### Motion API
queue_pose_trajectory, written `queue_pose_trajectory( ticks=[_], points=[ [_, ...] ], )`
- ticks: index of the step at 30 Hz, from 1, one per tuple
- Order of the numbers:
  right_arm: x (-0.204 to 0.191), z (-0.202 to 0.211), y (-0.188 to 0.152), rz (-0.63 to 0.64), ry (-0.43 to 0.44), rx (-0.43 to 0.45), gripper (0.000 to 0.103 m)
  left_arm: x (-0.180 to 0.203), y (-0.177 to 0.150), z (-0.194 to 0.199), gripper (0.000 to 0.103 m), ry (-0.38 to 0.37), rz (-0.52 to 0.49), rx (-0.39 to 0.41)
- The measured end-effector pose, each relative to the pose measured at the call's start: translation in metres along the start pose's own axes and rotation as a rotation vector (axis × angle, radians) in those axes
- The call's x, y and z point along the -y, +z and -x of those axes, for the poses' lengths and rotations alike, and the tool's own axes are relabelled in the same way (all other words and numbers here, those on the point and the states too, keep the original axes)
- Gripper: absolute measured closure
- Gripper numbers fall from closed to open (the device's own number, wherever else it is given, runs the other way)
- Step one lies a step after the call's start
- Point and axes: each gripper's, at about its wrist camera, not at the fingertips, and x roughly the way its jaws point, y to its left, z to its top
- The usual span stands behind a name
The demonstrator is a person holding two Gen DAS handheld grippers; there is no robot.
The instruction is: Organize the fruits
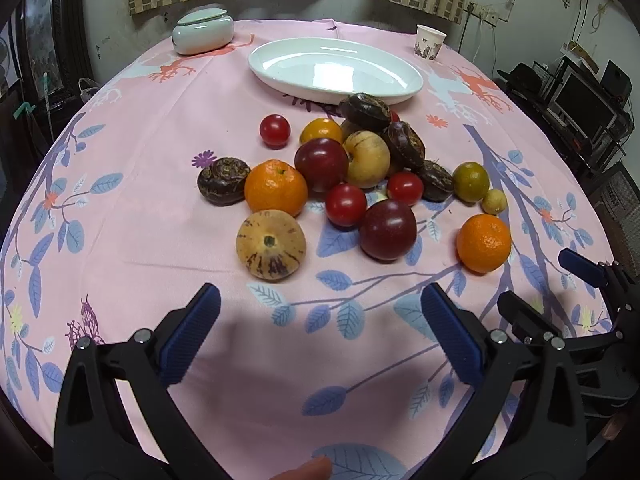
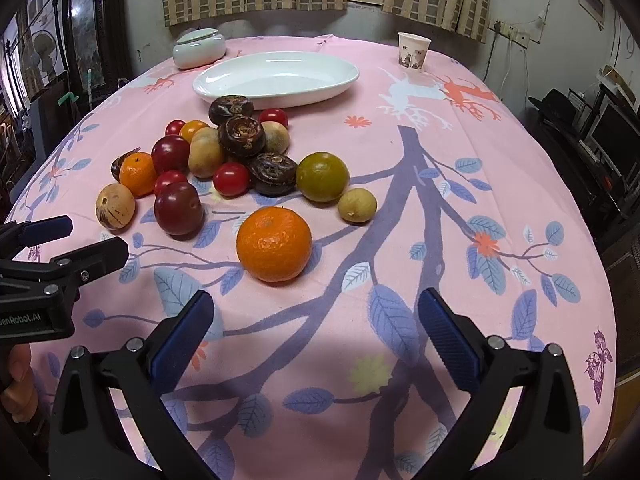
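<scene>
The left gripper (image 1: 320,320) hovers over the near part of the pink cloth (image 1: 140,160), its blue-padded fingers (image 1: 192,336) spread wide with nothing between them. The right gripper (image 2: 316,320) hovers just to its right, fingers (image 2: 452,340) equally wide and empty; its tips also show at the right edge of the left view.

The fruit lies in a loose heap at the middle of the table, none of it on the white oval dish (image 1: 336,70), which sits just beyond the heap. Nearest the left gripper is a speckled tan fruit (image 1: 271,245). Behind it an orange (image 1: 276,187) touches a dark brown fruit (image 1: 224,181) on its left. To the right come a red tomato (image 1: 345,205) and a dark plum (image 1: 388,230); a second plum (image 1: 321,164) leans against a pale yellow fruit (image 1: 367,159). More dark brown fruits pile toward the dish. A lone tomato (image 1: 275,131) sits at the far left of the heap, near a yellow-orange one (image 1: 321,131).

A second orange (image 2: 274,244) lies apart, straight ahead of the right gripper. Beyond it are a green citrus (image 2: 322,177) and, near its right, a small yellow fruit (image 2: 357,205).

At the far edge stand a lidded white jar (image 1: 203,32) on the left and a paper cup (image 1: 430,41) on the right.
</scene>
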Motion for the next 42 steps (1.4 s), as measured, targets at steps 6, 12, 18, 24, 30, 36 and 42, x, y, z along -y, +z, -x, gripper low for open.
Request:
queue_pose_trajectory(
  ticks=[6, 12, 18, 24, 30, 36, 42],
  points=[
    [0.002, 0.001, 0.001, -0.013, 0.0, -0.001, 0.001, 0.002, 0.008, 0.006, 0.002, -0.014, -0.025, 0.026],
    [0.0, 0.0, 0.002, -0.007, 0.015, -0.005, 0.001, 0.0, 0.009, 0.003, 0.002, -0.041, -0.004, 0.014],
    [0.0, -0.002, 0.001, -0.018, 0.032, -0.016, 0.001, -0.002, 0.007, -0.003, 0.002, -0.018, 0.006, -0.009],
    [0.002, -0.004, -0.001, -0.02, 0.025, -0.024, 0.001, -0.002, 0.006, -0.003, 0.002, -0.011, 0.008, -0.016],
    [0.001, -0.009, -0.004, -0.017, 0.026, -0.041, 0.001, -0.003, 0.004, -0.004, 0.002, -0.005, 0.007, -0.02],
    [0.0, -0.01, -0.005, -0.01, 0.029, -0.043, 0.001, -0.005, 0.004, -0.007, 0.002, 0.001, 0.013, -0.03],
    [-0.001, -0.009, -0.005, -0.008, 0.034, -0.039, 0.001, -0.005, 0.004, -0.009, 0.002, -0.001, 0.015, -0.033]
  ],
)
